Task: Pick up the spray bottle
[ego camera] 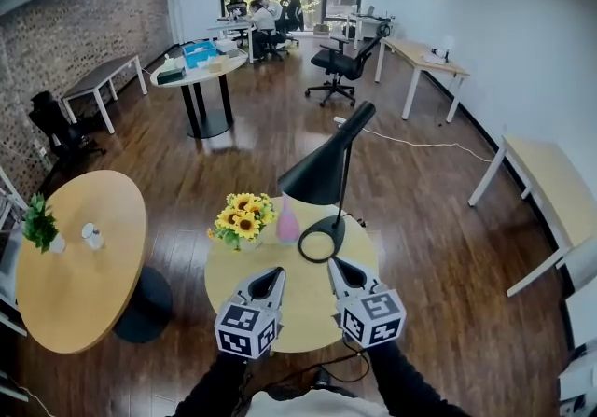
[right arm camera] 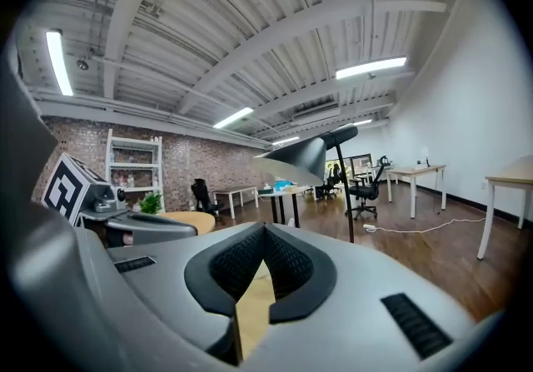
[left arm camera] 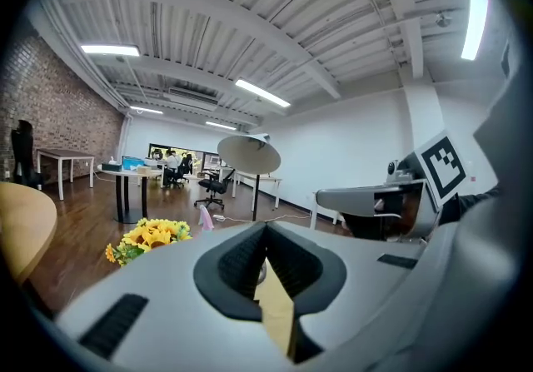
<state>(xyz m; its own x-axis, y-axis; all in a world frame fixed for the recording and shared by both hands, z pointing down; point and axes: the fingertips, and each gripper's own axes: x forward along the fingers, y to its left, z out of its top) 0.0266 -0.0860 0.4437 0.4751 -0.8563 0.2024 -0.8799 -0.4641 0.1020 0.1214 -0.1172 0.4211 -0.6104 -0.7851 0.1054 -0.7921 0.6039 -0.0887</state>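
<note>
Left gripper (ego camera: pixel 275 273) shut and empty

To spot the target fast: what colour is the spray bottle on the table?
The spray bottle is pink, clearest in the head view.

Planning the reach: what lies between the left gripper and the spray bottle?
Head view: only bare tabletop before the spray bottle; lamp base sits just right.

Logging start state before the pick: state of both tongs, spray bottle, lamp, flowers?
left tongs: shut, empty
right tongs: shut, empty
spray bottle: upright on table, untouched
lamp: standing, shade tilted down
sunflowers: upright beside bottle
</note>
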